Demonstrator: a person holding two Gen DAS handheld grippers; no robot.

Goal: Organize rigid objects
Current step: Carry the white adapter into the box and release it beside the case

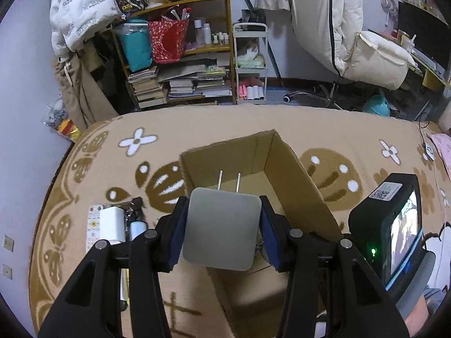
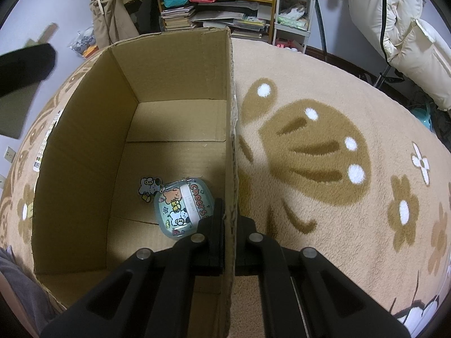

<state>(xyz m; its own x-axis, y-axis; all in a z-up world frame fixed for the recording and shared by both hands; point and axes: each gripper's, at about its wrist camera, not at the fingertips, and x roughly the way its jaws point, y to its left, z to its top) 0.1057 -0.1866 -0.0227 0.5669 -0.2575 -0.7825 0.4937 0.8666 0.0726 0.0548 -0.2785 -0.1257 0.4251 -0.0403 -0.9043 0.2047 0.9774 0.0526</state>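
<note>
The left gripper [image 1: 222, 232] was closed on a grey plug adapter [image 1: 222, 228], which was clamped between the blue-padded fingers [image 1: 177, 236] with its two metal prongs [image 1: 229, 181] directed toward 12 o'clock. The adapter was held above the open cardboard box [image 1: 282, 152], over its near end. At 9 o'clock of the gripper, a white charger block [image 1: 112, 225] and a small blue-capped item [image 1: 137, 226] were seen lying on the tan patterned blanket [image 1: 366, 129], just outside the box's left wall. At 3 o'clock, the other gripper's black camera unit [image 1: 394, 225] with its lit screen was visible.

The right gripper [image 2: 229, 217] was shut on the right wall of the cardboard box [image 2: 180, 64]; one finger [image 2: 218, 214] was placed inside the wall and the other outside it. Inside the box, at 10 o'clock of the gripper and just beside the inner finger, a pale green cartoon-printed case [image 2: 180, 207] marked "Cheers" was lying on the floor, with a cartoon charm [image 2: 148, 186] attached at its upper left. The rest of the box floor was bare cardboard. A shelf of books [image 2: 180, 15] stood beyond the bed at 12 o'clock.
</note>
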